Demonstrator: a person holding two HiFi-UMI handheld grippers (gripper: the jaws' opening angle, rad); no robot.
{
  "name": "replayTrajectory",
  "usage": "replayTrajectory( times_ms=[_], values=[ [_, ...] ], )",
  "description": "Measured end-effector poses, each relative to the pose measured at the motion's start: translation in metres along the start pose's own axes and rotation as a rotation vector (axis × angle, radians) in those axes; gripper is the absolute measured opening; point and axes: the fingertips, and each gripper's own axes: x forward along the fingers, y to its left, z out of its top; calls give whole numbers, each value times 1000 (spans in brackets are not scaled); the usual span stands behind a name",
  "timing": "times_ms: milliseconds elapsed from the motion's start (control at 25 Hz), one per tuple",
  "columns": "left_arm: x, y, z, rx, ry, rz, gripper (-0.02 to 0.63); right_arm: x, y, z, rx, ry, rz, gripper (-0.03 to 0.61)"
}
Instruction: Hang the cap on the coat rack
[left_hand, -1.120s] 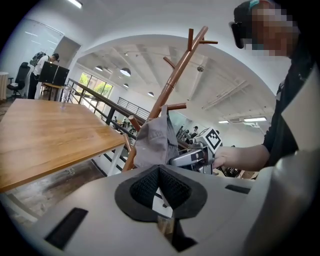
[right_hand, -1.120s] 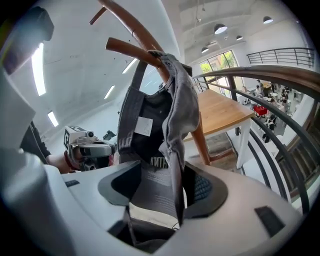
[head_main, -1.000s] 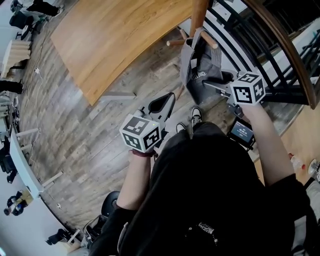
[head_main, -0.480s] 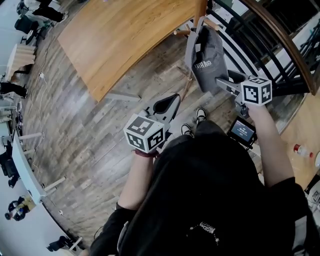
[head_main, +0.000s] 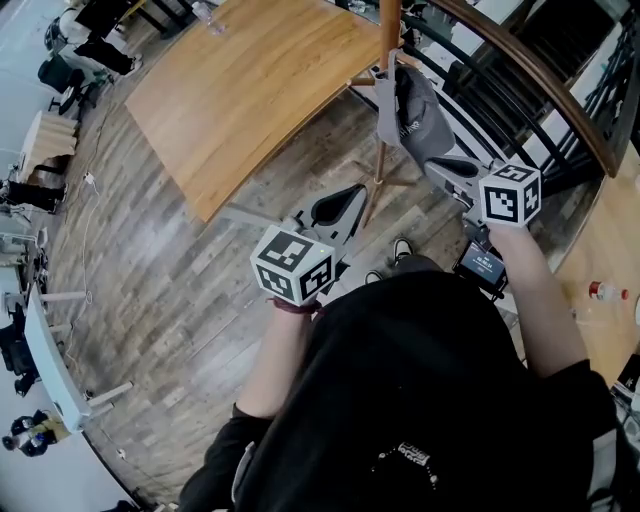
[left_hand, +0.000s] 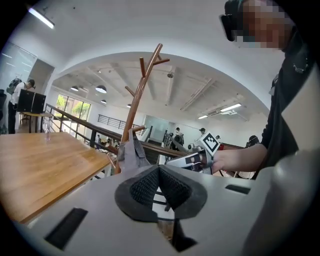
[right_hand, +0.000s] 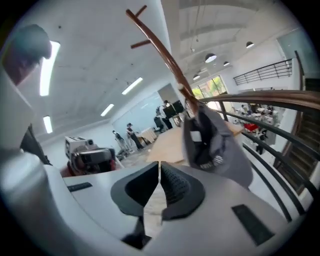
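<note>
A grey cap (head_main: 412, 118) hangs from a peg of the wooden coat rack (head_main: 387, 60). In the right gripper view the cap (right_hand: 215, 145) hangs just ahead and to the right of the pole (right_hand: 165, 52). My right gripper (head_main: 440, 165) is just below and right of the cap, apart from it. Its jaws (right_hand: 159, 167) have just been closing and stand shut with nothing between them. My left gripper (head_main: 340, 205) is lower and to the left, also shut and empty (left_hand: 159, 170). In the left gripper view the cap (left_hand: 131, 154) hangs on the rack (left_hand: 141, 85).
A large wooden table (head_main: 260, 90) stands left of the rack. A black railing with a curved wooden handrail (head_main: 520, 80) runs behind and to the right. A bottle (head_main: 600, 292) lies at the far right. The person's shoe (head_main: 402, 248) is near the rack's foot.
Both grippers have risen. The right gripper's jaws, close against the cap before, now sit shut a little away from it. The cap stays on its peg.
</note>
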Motion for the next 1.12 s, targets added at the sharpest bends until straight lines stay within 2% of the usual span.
replayTrajectory(
  times_ms=[120, 440, 600, 840, 1120],
  values=[
    [-5, -3, 18, 38, -29, -14, 5, -3, 45, 29, -70, -60, 96, 18],
    [0, -15, 55, 108, -89, -32, 5, -28, 87, 75, -242, -173, 128, 15],
    [9, -16, 49, 104, -110, -28, 5, -26, 80, 67, -251, -183, 135, 15],
    [-10, -16, 41, 96, -115, -22, 5, -19, 98, 63, -249, -179, 144, 15],
    [-6, -17, 57, 90, -122, -18, 5, -26, 99, 84, -265, -183, 147, 15]
  ],
)
